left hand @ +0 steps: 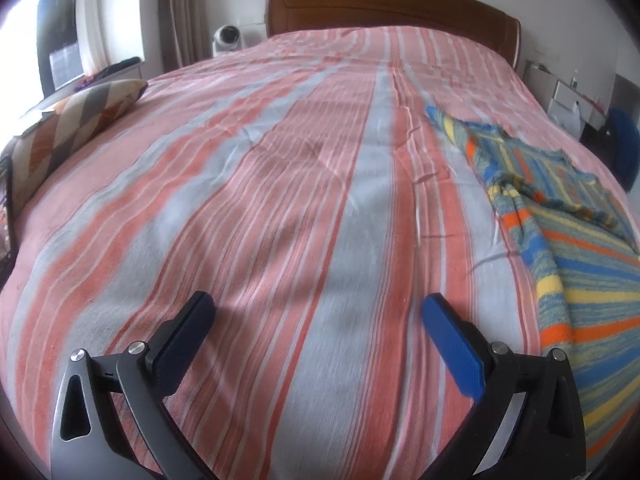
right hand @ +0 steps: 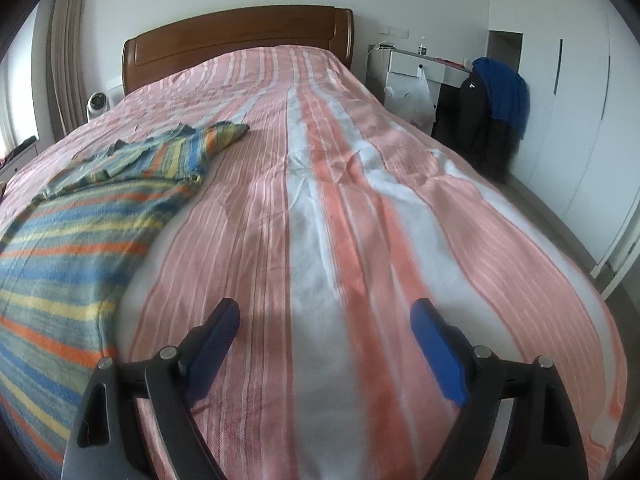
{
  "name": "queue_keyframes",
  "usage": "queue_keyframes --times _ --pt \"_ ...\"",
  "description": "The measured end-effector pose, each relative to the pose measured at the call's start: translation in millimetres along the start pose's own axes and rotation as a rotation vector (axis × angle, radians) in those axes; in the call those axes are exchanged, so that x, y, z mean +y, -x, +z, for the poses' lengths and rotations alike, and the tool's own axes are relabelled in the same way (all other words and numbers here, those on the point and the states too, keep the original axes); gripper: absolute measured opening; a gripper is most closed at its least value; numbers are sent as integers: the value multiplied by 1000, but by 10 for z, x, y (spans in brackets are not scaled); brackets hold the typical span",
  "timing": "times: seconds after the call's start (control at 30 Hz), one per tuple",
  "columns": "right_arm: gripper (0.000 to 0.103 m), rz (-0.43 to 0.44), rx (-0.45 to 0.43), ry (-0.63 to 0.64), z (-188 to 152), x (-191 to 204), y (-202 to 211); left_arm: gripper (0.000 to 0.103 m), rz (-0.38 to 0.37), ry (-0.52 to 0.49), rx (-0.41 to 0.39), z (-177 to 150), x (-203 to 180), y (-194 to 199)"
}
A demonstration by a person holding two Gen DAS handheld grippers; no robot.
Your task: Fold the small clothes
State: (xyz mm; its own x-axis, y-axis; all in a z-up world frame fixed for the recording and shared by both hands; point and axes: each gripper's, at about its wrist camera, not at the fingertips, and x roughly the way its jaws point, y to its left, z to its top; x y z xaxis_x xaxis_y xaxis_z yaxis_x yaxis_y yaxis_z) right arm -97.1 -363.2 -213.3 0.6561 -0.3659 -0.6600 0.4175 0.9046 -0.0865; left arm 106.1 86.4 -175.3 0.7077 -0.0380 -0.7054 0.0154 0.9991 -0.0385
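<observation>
While both tongs gape empty, the striped sweater point(left hand: 568, 248) lies on the bed point(left hand: 280, 200).

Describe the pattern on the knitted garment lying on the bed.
The knitted garment has blue, yellow, orange and greenish stripes, clearest in the right wrist view.

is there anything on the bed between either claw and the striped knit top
Nothing visible. The striped knit top lies flat on the bedspread, between the two claws. Only bare bedspread separates it from the open left claw and the open right claw.
</observation>
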Motion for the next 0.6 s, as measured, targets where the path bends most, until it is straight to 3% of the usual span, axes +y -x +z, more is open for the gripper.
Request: queue_keyframes --times 0.6 --pt "96 30 13 -28 -73 -41 -143 103 0 -1 0 1 0 -4"
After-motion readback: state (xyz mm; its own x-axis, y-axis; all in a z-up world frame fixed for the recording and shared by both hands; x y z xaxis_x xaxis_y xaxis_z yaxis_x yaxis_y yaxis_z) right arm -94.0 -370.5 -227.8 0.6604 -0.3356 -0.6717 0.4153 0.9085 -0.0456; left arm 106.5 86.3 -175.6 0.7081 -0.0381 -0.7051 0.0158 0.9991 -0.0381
